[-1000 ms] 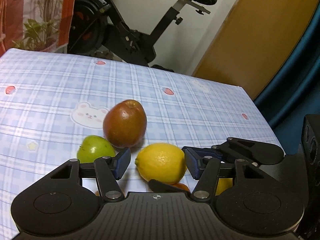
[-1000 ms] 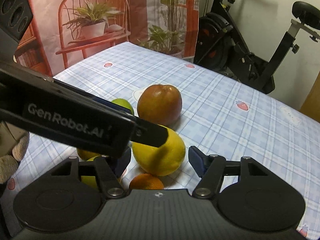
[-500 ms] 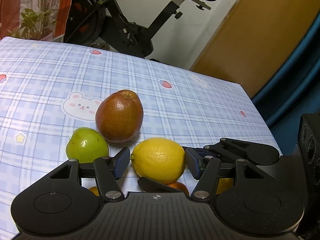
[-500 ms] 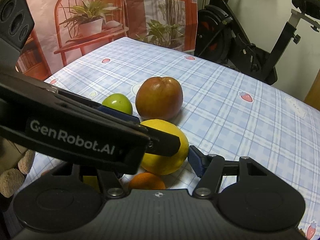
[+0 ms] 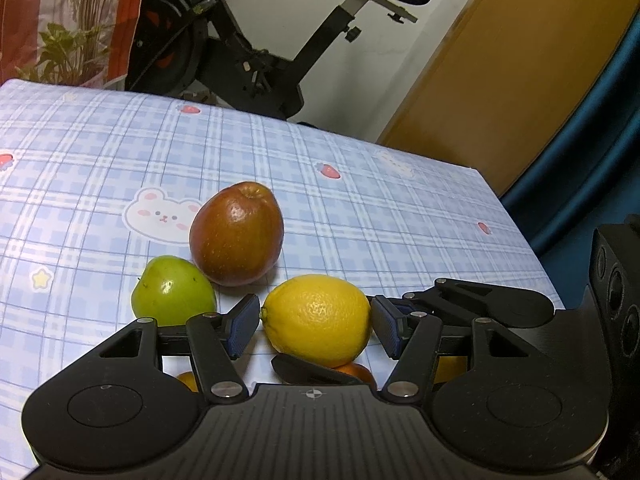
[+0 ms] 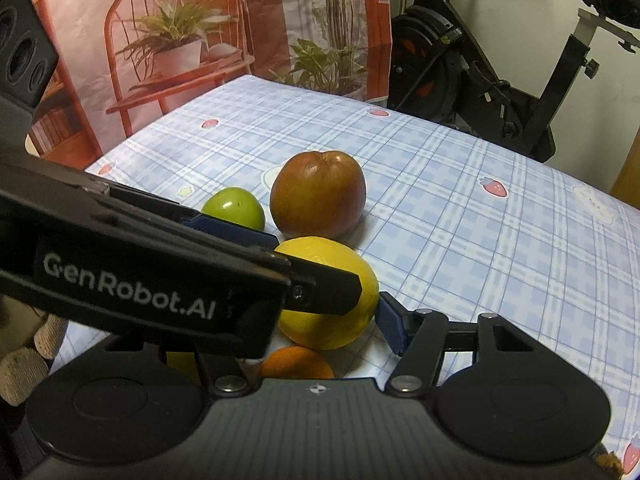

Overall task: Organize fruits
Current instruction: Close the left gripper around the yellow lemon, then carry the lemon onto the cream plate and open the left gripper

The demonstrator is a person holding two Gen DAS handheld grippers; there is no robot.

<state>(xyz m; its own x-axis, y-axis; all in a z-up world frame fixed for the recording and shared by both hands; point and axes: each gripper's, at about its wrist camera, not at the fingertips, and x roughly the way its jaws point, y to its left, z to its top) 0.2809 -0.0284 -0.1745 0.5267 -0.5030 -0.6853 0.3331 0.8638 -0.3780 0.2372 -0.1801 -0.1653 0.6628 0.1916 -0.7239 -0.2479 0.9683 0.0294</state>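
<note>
Green apple (image 5: 173, 291) sat far left on the tabletop (image 5: 380, 216), red-brown apple (image 5: 236, 234) just behind it. The lemon (image 5: 316, 318) lay btwn the left gripper (image 5: 314, 320) pads, long axis across the gap, jaws half spread w/ pads at or nearly at its ends; contact unclear. Right gripper (image 6: 320, 322) jaws also half spread around it; its left pad was hidden. Lemon: bright yellow, pebbled, intact.
</note>
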